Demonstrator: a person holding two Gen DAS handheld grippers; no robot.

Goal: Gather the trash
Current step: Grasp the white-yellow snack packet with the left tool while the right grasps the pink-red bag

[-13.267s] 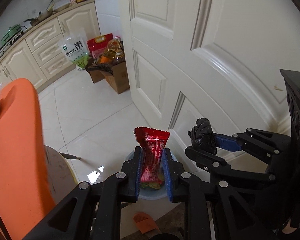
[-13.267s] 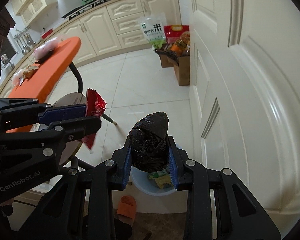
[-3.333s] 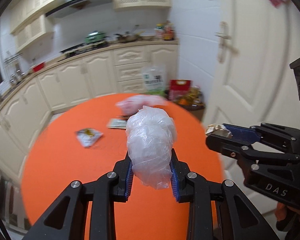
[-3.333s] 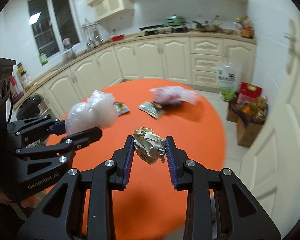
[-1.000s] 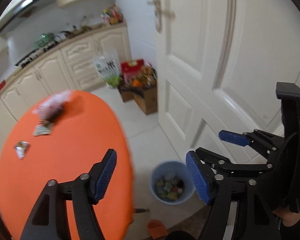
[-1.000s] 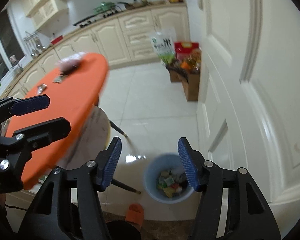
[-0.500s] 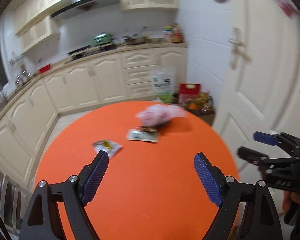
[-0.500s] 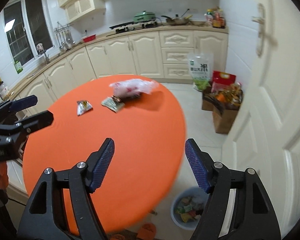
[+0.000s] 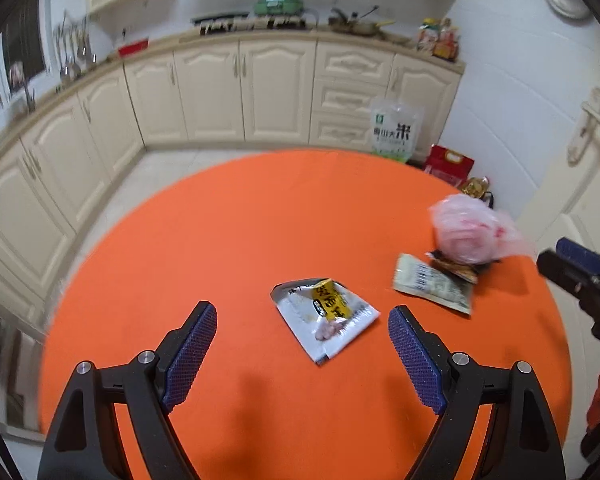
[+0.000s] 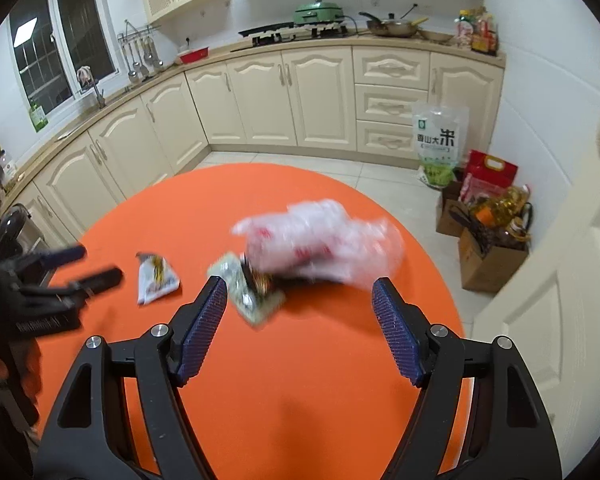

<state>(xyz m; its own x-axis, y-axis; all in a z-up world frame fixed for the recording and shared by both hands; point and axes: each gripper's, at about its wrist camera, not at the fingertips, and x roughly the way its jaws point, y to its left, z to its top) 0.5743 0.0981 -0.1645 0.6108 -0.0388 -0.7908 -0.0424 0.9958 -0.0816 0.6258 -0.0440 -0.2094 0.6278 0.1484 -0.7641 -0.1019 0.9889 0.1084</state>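
The left hand-held gripper point(image 9: 302, 344) hovers over the near part of the round orange bench point(image 9: 228, 240) with its blue-padded jaws spread wide and nothing between them. Just beyond its fingertips, in line with the gap, a flat white snack wrapper with a yellow label point(image 9: 326, 314) lies on the bench. Farther right of it lies a pale rectangular sachet with a barcode point(image 9: 432, 284), its far right corner tucked against a small dark brown wrapper point(image 9: 454, 266). A crumpled pink-and-clear plastic bag point(image 9: 472, 234) sits on top of that dark wrapper, near the right edge of the bench.

The right hand-held gripper point(image 10: 300, 330) is likewise wide open and empty, held above the near middle of the bench. Ahead of its left finger lies the pale sachet, and the plastic bag (heavily blurred in this view) lies just beyond, across the gap between the fingers. The white wrapper rests well to the left, close to the tips of the left hand-held gripper, which reaches in from the left edge.

Past the bench, cream kitchen cabinets point(image 10: 320, 92) run along the far wall under a worktop. On the floor at the far right stand a clear rice bag with green print point(image 10: 440, 140), a red carton point(image 10: 488, 178) and an open cardboard box of bottles point(image 10: 494, 252), beside a white panelled door point(image 10: 556, 280).
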